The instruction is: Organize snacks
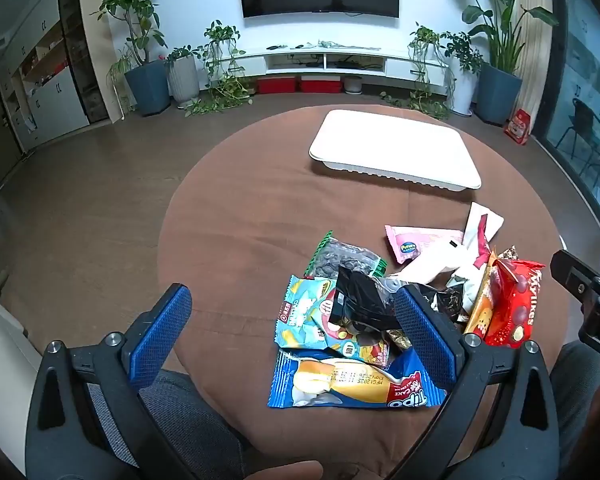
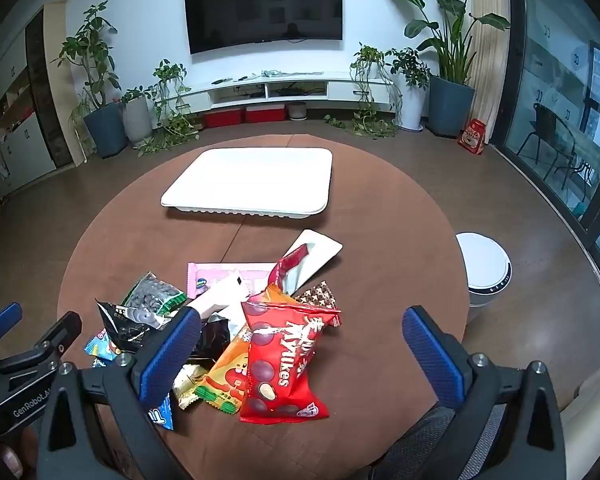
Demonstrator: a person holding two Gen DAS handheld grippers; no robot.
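Both the left gripper [image 1: 294, 330] and right gripper [image 2: 302, 350] gape wide, empty, over the near snack pile [image 2: 236, 332]; white tray [image 2: 252, 180] sits far.

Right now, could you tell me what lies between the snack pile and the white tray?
Nothing: only bare brown tablecloth separates the snack pile from the white tray, clearest in the right wrist view.

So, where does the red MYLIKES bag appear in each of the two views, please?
Left wrist view: the red MYLIKES bag is at the right edge of the snack pile, beyond the right finger.
Right wrist view: the bag lies low in the centre, between the open fingers.
Shared landmark: the white tray lies beyond the pile.
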